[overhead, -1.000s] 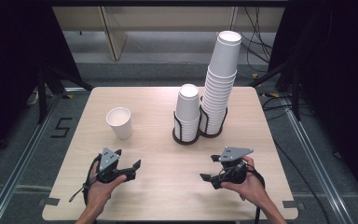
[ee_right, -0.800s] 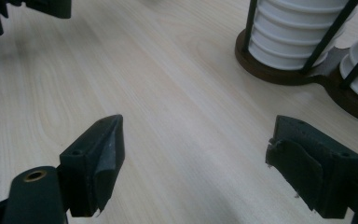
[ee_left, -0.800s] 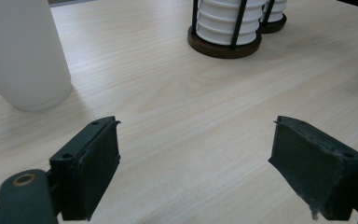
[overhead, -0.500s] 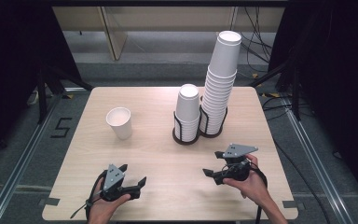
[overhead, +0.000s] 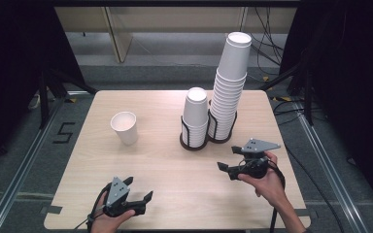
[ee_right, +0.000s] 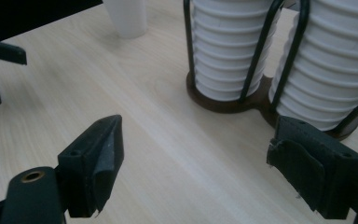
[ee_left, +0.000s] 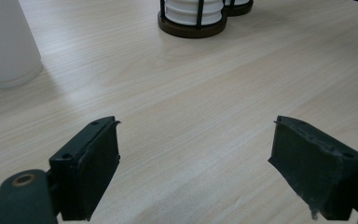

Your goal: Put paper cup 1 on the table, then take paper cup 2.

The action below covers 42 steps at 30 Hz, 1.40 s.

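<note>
Since the earlier frame, your left gripper (overhead: 138,198) has slid back to the counter's (overhead: 175,165) near edge, while your right gripper (overhead: 228,160) is rising toward the short cup stack (overhead: 195,116) near the far-right corner. Both grippers are released, grasping nothing. One single cup (overhead: 125,127) is already standing upright left of centre; pulling the next is left.

A single white paper cup (overhead: 125,127) stood upright, mouth up, on the table's left side, well apart from two stacks of upturned white cups (overhead: 195,115) in a black wire holder (overhead: 194,141).

Mid table (overhead: 175,170) open; cup stacks (overhead: 223,97) block rt-rear; lone cup (overhead: 125,127) left.
</note>
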Tool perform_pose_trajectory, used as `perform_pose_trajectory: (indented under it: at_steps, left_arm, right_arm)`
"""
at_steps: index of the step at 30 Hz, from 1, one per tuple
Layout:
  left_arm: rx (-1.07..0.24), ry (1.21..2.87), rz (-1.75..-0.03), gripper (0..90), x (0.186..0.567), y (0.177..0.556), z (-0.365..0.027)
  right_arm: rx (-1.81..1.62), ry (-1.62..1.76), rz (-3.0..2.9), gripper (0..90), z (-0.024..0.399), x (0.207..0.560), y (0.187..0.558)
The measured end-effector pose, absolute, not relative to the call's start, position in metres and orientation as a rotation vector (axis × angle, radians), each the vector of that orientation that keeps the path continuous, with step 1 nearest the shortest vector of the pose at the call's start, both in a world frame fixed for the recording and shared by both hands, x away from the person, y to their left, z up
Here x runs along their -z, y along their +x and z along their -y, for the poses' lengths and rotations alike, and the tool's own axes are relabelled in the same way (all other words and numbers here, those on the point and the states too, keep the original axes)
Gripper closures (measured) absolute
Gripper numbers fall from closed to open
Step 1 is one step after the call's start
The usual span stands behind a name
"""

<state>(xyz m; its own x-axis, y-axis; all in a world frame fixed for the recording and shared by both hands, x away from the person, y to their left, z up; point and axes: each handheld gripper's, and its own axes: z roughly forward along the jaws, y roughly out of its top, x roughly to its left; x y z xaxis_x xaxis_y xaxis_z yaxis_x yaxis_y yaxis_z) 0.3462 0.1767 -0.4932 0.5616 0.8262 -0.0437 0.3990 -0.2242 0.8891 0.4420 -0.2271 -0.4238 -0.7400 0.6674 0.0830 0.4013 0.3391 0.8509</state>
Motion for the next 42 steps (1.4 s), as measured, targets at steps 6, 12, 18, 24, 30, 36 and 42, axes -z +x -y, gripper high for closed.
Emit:
perform_pose_trajectory:
  at_steps: [6,12,18,24,30,36,42]
  left_arm:
    - [-0.565,1.844,-1.002,14.6,0.495,0.346,-0.177]
    - [-0.543,1.854,-1.000,14.6,0.499,0.348,-0.176]
    - [-0.537,1.871,-0.988,14.6,0.499,0.347,-0.175]
    - [-0.536,1.858,-0.993,14.6,0.499,0.348,-0.176]
    - [-0.528,1.882,-0.981,14.6,0.500,0.349,-0.175]
    - [-0.518,1.881,-0.980,14.6,0.502,0.348,-0.173]
    - [-0.512,1.894,-0.982,14.6,0.502,0.348,-0.172]
  right_arm:
    - [-1.381,1.026,-2.255,16.7,0.233,0.402,0.449]
    - [-1.417,1.047,-2.155,15.6,0.239,0.376,0.465]
    - [-1.417,1.072,-2.065,15.5,0.242,0.346,0.480]
    - [-1.407,1.075,-2.006,15.4,0.249,0.316,0.496]
    - [-1.420,1.079,-1.970,15.5,0.257,0.287,0.514]
    - [-1.447,1.079,-1.955,15.4,0.258,0.263,0.530]
    - [-1.451,1.084,-1.951,15.5,0.255,0.250,0.547]
